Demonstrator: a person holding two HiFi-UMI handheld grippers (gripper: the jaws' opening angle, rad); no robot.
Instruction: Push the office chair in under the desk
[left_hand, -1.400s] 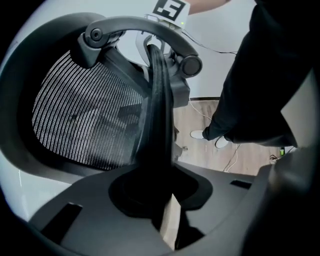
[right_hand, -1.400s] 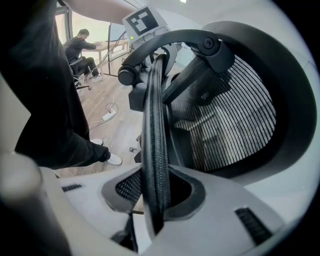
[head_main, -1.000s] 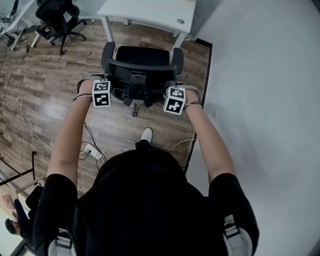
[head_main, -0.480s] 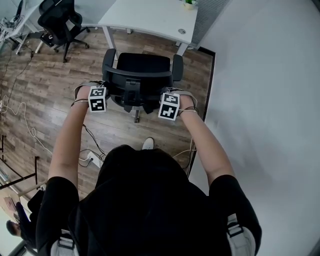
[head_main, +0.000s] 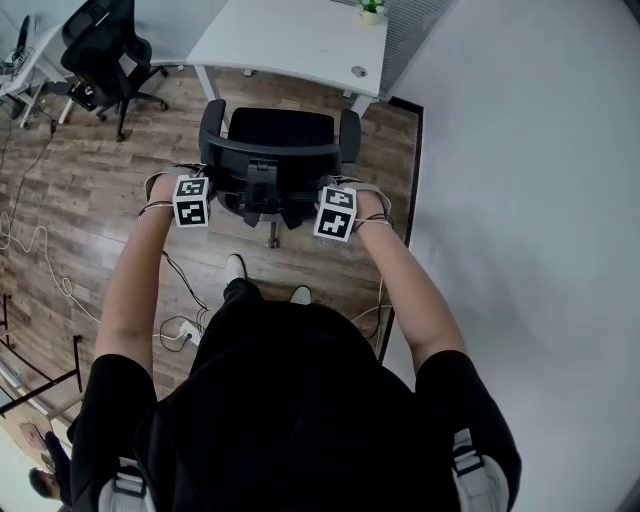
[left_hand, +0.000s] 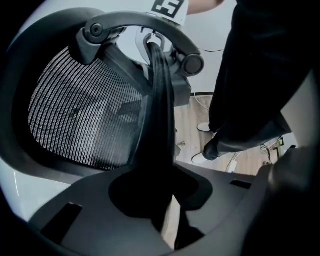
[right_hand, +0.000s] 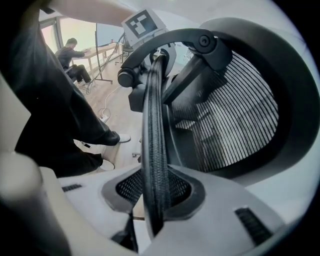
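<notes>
A black office chair (head_main: 275, 150) with a mesh back stands on the wood floor, its seat facing the white desk (head_main: 290, 40) just beyond it. My left gripper (head_main: 192, 198) is shut on the left edge of the backrest, and my right gripper (head_main: 338, 210) is shut on the right edge. In the left gripper view the dark backrest rim (left_hand: 161, 125) runs up from between the jaws of the left gripper (left_hand: 160, 200). In the right gripper view the mesh rim (right_hand: 152, 140) is likewise clamped in the right gripper (right_hand: 152, 202). The chair's armrests sit close to the desk's front edge.
A second black chair (head_main: 100, 50) stands at the far left. A white wall (head_main: 520, 200) runs along the right side. Cables and a power strip (head_main: 182, 330) lie on the floor by my feet. A small plant (head_main: 371, 8) sits on the desk. A seated person (right_hand: 72, 55) is far off.
The chair has rolled forward towards the desk with both grippers still on its backrest. The person has stepped forward, and a second foot now shows behind the chair.
</notes>
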